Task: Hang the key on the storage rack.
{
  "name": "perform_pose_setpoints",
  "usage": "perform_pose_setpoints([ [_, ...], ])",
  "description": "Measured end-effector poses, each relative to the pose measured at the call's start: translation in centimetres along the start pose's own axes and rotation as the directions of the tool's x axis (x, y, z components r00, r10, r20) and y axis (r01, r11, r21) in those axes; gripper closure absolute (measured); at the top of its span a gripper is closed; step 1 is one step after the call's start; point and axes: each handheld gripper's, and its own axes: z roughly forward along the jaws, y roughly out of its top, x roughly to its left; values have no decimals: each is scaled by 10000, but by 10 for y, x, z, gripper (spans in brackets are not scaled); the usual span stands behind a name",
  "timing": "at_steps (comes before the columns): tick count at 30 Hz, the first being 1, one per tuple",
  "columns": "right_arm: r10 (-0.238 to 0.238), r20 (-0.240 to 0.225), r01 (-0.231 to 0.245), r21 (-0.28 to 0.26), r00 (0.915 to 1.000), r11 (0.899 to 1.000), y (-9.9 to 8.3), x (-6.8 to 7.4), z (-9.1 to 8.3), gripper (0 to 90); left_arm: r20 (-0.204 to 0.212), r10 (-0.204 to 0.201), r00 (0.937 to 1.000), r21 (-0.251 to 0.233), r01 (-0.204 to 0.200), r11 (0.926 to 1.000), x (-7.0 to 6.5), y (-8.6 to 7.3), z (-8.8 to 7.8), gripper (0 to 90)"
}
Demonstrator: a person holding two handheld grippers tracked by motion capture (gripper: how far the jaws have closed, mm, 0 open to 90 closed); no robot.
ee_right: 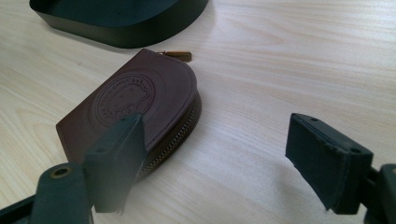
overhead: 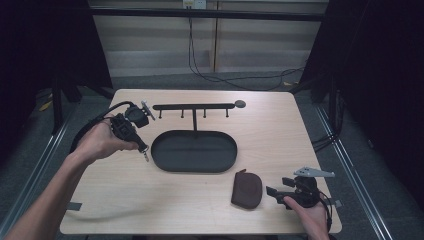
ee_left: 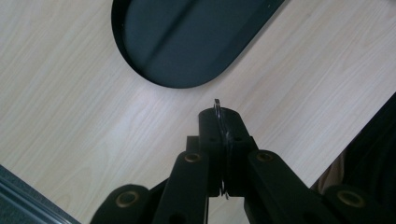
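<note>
Two grippers work around the black tray (overhead: 194, 151): from above, our left gripper (overhead: 144, 150) hangs just left of it, clamped on a key ring (ee_left: 218, 108), jaws together in its own view. Our right gripper (ee_right: 215, 154) stands apart beside the brown pouch (ee_right: 135, 100), near the tray; we should lift steadily toward the hook rack (overhead: 194, 106).

dim high view, dark edges; gripper views brighter, sharp
</note>
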Motion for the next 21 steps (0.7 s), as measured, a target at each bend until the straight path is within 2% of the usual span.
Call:
perform_pose_setpoints([
  [12, -34, -22, 34, -3, 10000, 10000, 0, 0, 0, 199, -59, 5, 10000, 66, -5, 10000, 4, 11, -10, 891],
  [17, 3, -15, -3, 11, 10000, 10000, 0, 0, 0, 199, 87, -79, 9999, 62, 78, 10000, 8, 18, -13, 891],
  [21, 38, 3, -38, -38, 10000, 10000, 0, 0, -1, 198, -9, -45, 10000, 170, 45, 9998, 11, 23, -16, 892],
])
